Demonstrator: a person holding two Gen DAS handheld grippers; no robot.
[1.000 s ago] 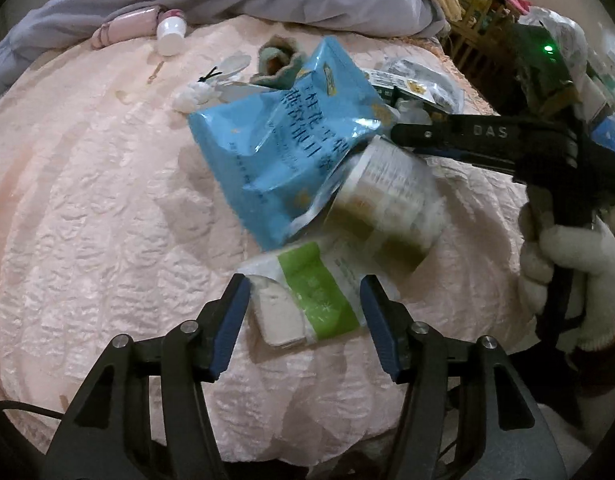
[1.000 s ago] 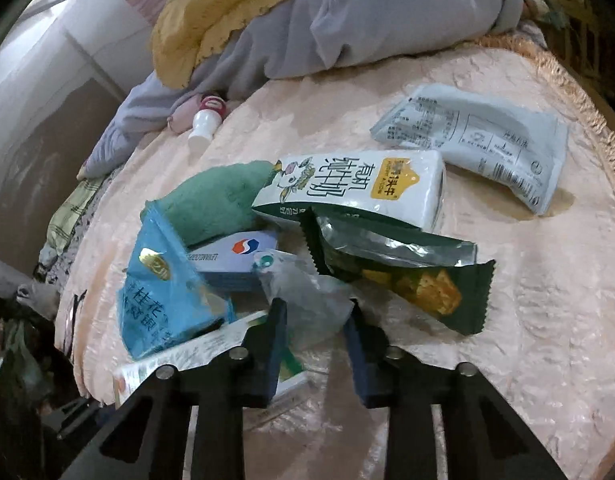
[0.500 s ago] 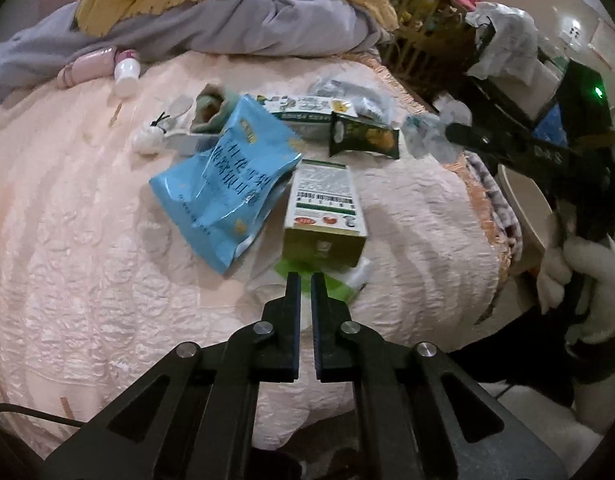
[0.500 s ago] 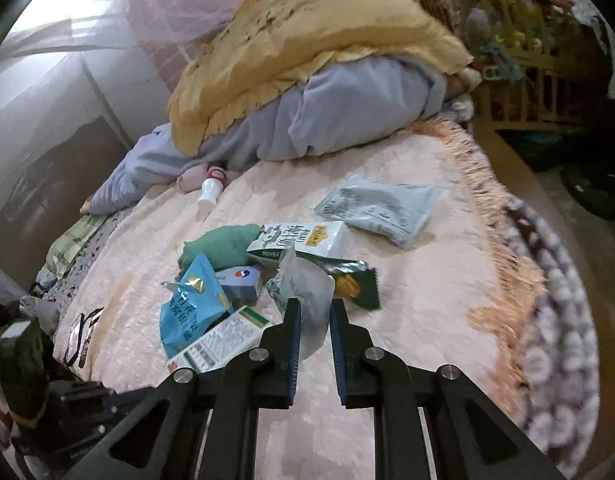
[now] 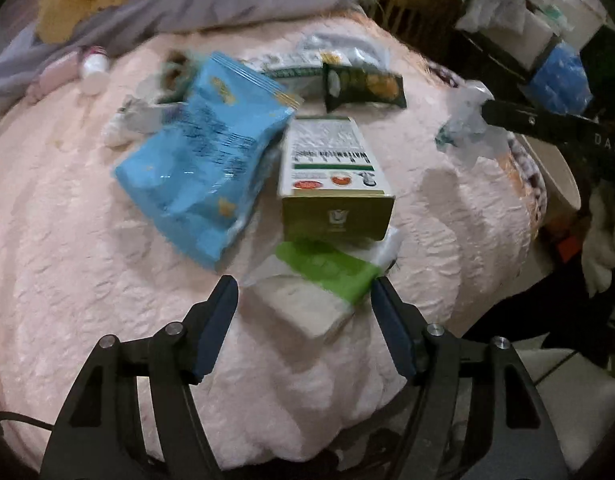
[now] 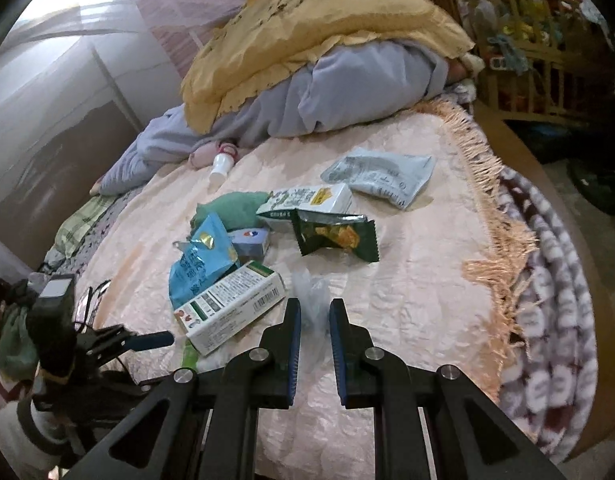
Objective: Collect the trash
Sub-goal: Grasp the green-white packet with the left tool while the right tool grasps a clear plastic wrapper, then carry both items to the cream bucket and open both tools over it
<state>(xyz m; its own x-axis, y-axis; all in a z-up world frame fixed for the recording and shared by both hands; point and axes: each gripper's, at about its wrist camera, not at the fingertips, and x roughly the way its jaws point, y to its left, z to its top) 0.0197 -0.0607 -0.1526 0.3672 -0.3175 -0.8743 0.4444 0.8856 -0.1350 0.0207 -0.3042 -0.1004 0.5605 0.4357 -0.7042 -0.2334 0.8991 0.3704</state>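
Since a moment ago, the left gripper (image 5: 303, 312) has spread its jaws again, one on each side of the white packet with a green band (image 5: 319, 284) at the near edge of the pink bedspread (image 5: 67, 240); the pads do not press it. Meanwhile the right gripper (image 6: 315, 332) has lifted away, pinching a clear crumpled plastic wrapper (image 6: 311, 292) above bare bedspread. A green-and-white carton (image 5: 331, 172) with a barcode lies just behind the packet, beside a blue snack bag (image 5: 211, 152). Only "DAS" on the right gripper's finger reads clearly. Only the right view shows the fringed edge (image 6: 491, 240) and a grey pouch (image 6: 383, 174).
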